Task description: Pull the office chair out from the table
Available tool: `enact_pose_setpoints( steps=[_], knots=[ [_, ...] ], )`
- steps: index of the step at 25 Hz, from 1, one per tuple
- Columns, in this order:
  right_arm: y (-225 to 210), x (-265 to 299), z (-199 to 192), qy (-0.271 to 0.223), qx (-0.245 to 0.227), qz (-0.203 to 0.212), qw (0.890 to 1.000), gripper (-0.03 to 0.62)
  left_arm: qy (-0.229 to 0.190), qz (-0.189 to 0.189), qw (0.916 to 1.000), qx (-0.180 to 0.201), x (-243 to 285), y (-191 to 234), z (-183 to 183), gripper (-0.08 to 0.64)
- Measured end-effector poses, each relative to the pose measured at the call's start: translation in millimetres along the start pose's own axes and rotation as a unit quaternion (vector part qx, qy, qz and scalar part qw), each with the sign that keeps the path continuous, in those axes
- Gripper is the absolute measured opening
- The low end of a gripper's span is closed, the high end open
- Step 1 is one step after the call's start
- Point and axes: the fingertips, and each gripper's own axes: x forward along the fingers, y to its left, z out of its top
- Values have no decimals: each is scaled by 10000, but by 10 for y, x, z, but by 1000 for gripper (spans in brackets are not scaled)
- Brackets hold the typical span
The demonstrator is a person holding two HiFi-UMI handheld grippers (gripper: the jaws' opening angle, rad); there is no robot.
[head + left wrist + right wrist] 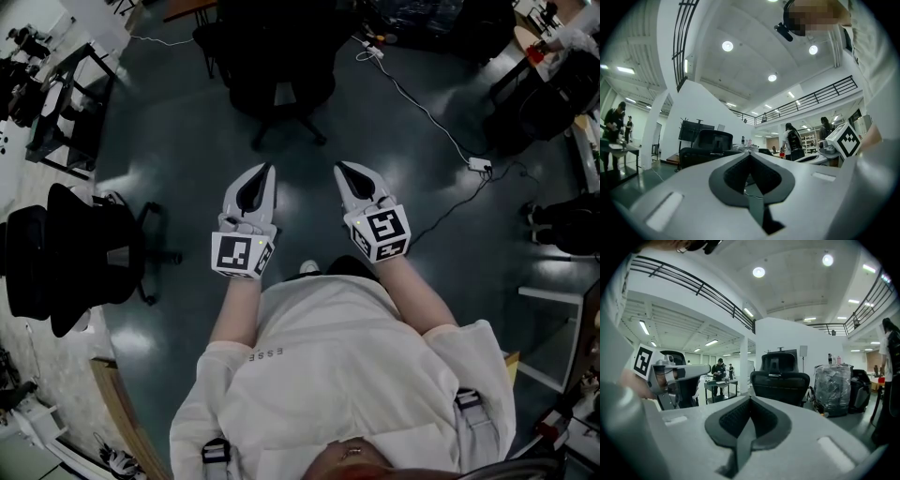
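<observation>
A black office chair (pixel 277 66) stands at the top middle of the head view, its back toward me, beside a table edge (pixel 192 7). It shows ahead in the right gripper view (pixel 780 376) and in the left gripper view (pixel 710 145). My left gripper (pixel 270 169) and right gripper (pixel 339 167) hang side by side over the dark floor, well short of the chair. Both are shut with nothing between the jaws, as the left gripper (pixel 750 153) and right gripper (pixel 750 397) show in their own views.
A second black chair (pixel 75 253) stands at the left near a desk (pixel 66 103). A cable runs across the floor to a power strip (pixel 480 165) on the right. A wrapped bundle (pixel 834 385) sits right of the chair. People stand far off.
</observation>
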Motion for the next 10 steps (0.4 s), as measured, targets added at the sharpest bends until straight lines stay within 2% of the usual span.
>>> enact_pose_setpoints(
  steps=[10],
  knots=[
    [21, 46, -40, 73, -174, 126, 9997, -9, -11, 23, 10000, -48, 69, 19, -33, 17]
  ],
)
